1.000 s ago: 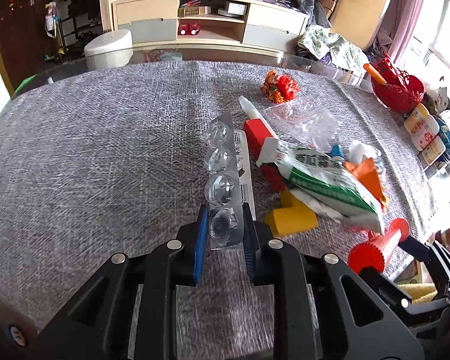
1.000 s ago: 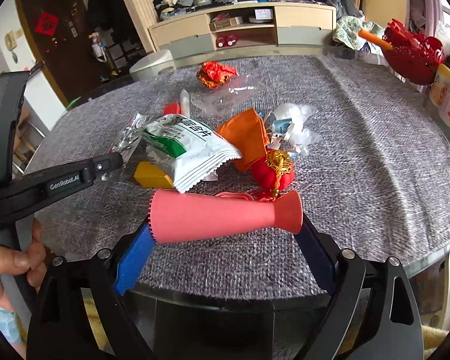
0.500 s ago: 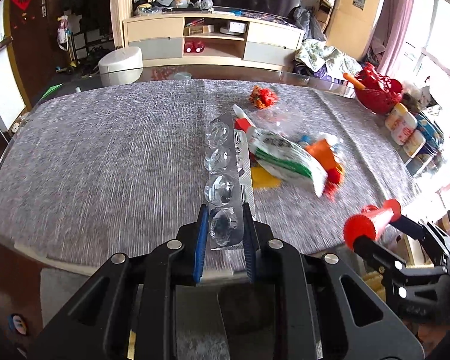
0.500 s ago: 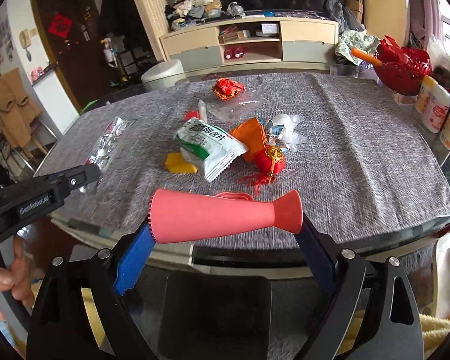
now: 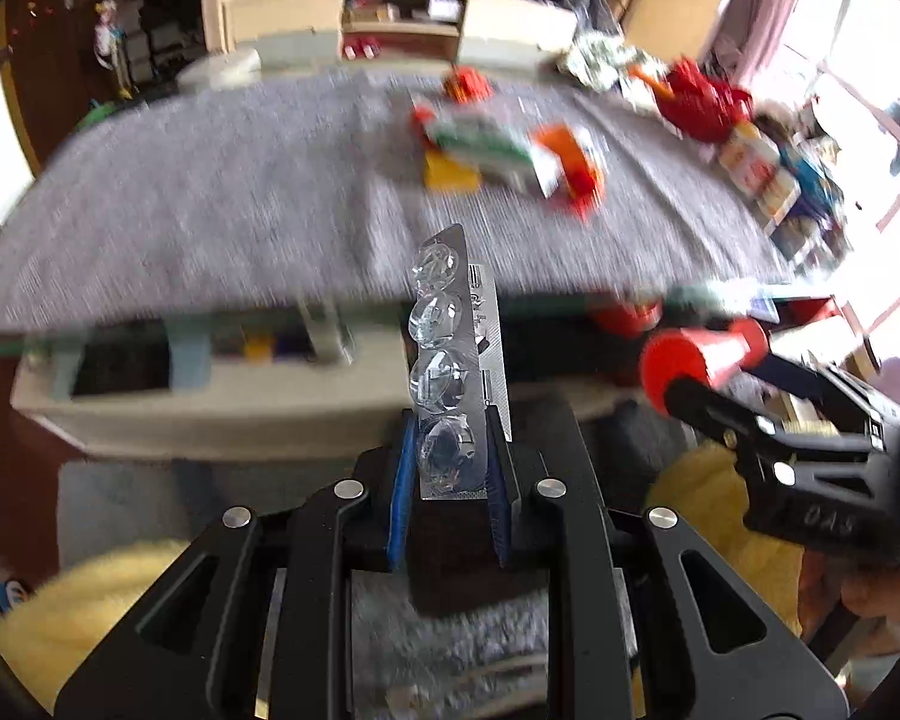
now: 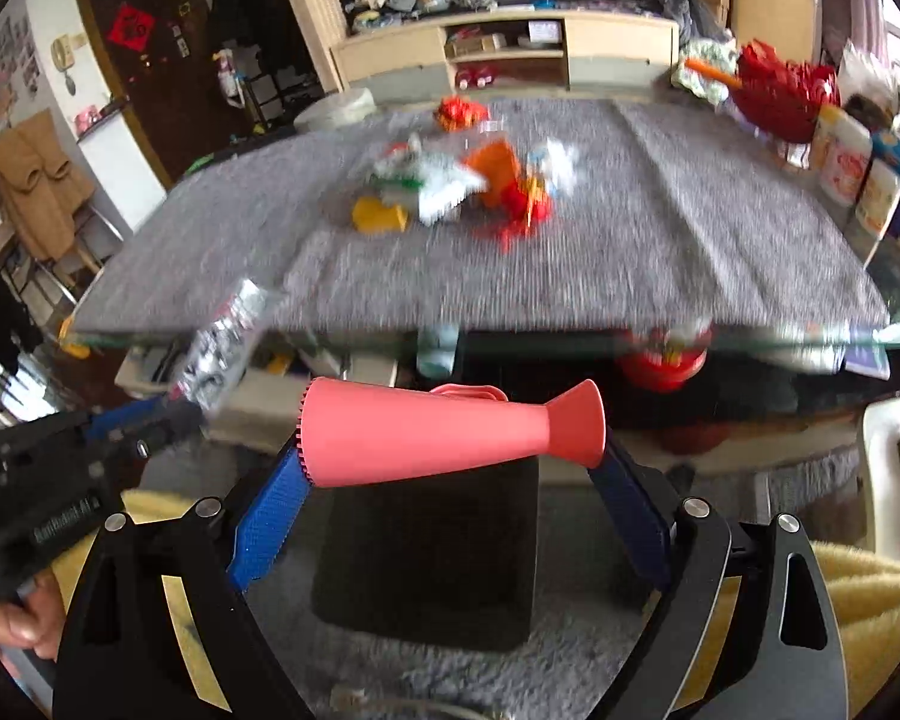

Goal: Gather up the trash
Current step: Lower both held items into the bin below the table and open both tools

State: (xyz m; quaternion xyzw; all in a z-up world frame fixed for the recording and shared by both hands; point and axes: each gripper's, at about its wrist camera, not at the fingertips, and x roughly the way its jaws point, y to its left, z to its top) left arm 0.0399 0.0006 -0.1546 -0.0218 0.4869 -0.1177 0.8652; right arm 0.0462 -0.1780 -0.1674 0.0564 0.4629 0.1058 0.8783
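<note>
- The left tongs (image 5: 450,462) are clenching the bottom of an empty blister pack (image 5: 450,360), with the blue pads pressing on its lowest bubble from both sides.
- The blister pack is standing upright out of the left tongs, its four clear bubbles stacked one above another and its foil backing showing along the right edge.
- The right tongs (image 6: 450,468) are gripping a pink trumpet-shaped plastic piece (image 6: 444,435) that is lying crosswise between the blue pads, toothed end at the left pad and flared end at the right pad.
- In the left wrist view the same piece is showing at the right as a red-pink tube (image 5: 705,354) poking out of the right tongs, beside the blister pack but apart from it.
- Both held items are hanging in front of the near edge of the desk (image 6: 660,252), over the floor and a dark box-shaped thing (image 6: 426,552) sitting on grey carpet below.
- The rest of the litter is lying in a blurred pile (image 6: 462,186) on the grey cloth towards the far middle of the desk: a white and green packet, a yellow piece, an orange scrap and something red with a tassel.
- A small red and orange crumple (image 6: 459,111) is sitting alone beyond the pile, near the far edge.
- A hand (image 6: 24,624) is showing at the lower left of the right wrist view, holding the handle of the left tongs.
- Bottles and a red basket (image 6: 780,96) are standing along the right side of the desk.
</note>
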